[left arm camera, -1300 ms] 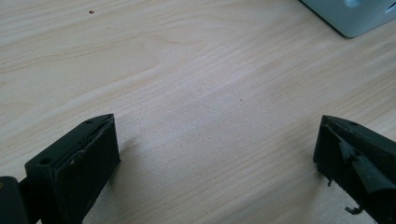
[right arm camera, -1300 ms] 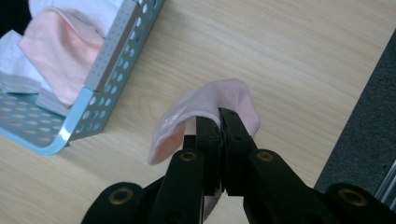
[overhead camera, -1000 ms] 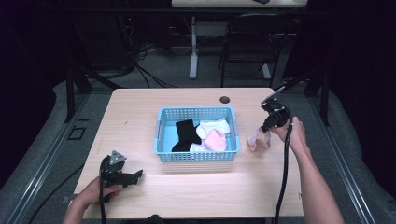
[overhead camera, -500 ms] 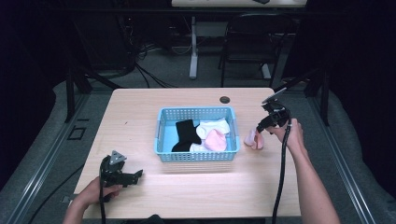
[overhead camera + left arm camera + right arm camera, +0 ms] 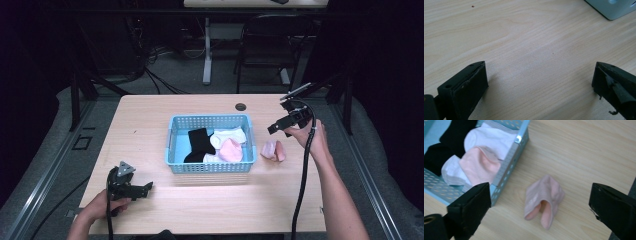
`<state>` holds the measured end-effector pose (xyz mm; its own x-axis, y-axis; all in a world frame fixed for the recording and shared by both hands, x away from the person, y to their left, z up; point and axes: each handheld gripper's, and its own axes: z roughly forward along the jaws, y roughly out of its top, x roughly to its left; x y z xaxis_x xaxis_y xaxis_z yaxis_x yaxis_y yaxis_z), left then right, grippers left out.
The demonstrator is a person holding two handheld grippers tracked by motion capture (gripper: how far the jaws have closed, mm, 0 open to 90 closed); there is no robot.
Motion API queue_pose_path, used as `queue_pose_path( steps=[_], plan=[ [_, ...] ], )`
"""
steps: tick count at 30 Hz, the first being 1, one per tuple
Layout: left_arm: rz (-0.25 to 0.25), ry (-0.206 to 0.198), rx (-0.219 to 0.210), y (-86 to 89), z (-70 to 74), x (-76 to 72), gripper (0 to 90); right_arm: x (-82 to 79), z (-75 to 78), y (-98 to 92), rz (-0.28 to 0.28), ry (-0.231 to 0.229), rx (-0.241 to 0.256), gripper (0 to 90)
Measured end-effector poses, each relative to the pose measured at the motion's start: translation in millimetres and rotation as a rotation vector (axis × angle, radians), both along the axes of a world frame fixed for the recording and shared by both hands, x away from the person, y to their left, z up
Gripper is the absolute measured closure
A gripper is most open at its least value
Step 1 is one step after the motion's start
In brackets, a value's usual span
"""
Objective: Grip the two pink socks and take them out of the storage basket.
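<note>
the small pink folded sock (image 5: 544, 200) is seen on the pale wooden table (image 5: 150, 120), just right of the light blue perforated plastic basket (image 5: 210, 167); the right gripper (image 5: 280, 125) is held spread above it, the left gripper (image 5: 132, 187) spread near the basket's front-left. the basket is cut off in the right gripper view.

The blue basket (image 5: 172, 145) stands mid-table (image 5: 150, 115) with black, white and pink socks inside, its walls blocking any low sideways pass through the centre. Just beside its right wall lies a pink sock (image 5: 544, 197), with bare table right of that. The table in front of the left gripper (image 5: 131, 190) is bare wood, with the basket's corner (image 5: 610, 8) farther off.
</note>
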<state>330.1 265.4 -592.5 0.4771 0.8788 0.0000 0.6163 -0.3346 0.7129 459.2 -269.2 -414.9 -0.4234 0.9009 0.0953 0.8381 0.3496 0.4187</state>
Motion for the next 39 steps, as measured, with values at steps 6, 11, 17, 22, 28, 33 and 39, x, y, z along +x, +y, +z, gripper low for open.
queue_pose_path(
  steps=[6,11,17,22,28,33,39],
  plan=[
    [0.0,0.0,0.0,0.0,0.0,0.0,0.0,-5.1,9.3,28.1,0.089,-0.026,0.014,0.0],
    [0.0,0.0,0.0,0.0,0.0,0.0,0.0,-7.4,12.9,54.7,0.151,-0.038,0.039,0.0],
    [0.0,0.0,0.0,0.0,0.0,0.0,0.0,-5.9,9.1,89.2,0.23,-0.026,0.037,0.0],
    [0.0,0.0,0.0,0.0,0.0,0.0,0.0,-1.5,-4.0,115.2,0.276,0.003,0.025,0.0],
    [0.0,0.0,0.0,0.0,0.0,0.0,0.0,5.1,-25.1,134.8,0.298,0.051,0.009,0.0],
    [-0.001,0.003,0.002,0.2,0.3,-0.1,0.0,10.4,-40.4,140.8,0.3,0.082,-0.008,0.7],
    [0.0,0.002,0.002,0.1,0.2,0.0,0.0,15.8,-60.1,145.5,0.298,0.121,-0.032,5.6]
  ],
)
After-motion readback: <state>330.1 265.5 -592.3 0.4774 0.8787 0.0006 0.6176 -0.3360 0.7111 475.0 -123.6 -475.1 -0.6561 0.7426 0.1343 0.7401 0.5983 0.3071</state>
